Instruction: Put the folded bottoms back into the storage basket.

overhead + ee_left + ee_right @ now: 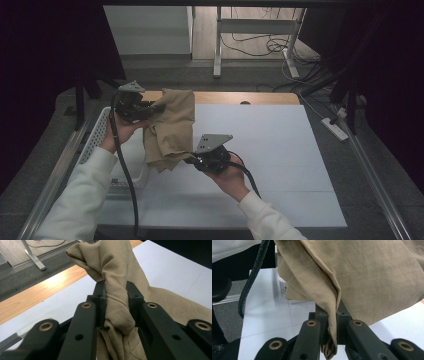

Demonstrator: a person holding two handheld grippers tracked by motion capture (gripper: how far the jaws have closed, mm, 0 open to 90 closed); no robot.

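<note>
White table surface (280, 150): bears a white basket (97, 135) at its left edge. Tan cloth (172, 127): held off the surface over the left half, bunched and hanging between both grippers. Left gripper (159, 106): jaws clamped on the cloth's upper bunch; right gripper (192, 159): jaws pinching a lower fold.

The left tongs (150, 107) are raised at the far left, clamped tight; the right tongs (192, 159) (lower, nearer) are clamped too, both white-sleeved forearms reaching forward.
</note>
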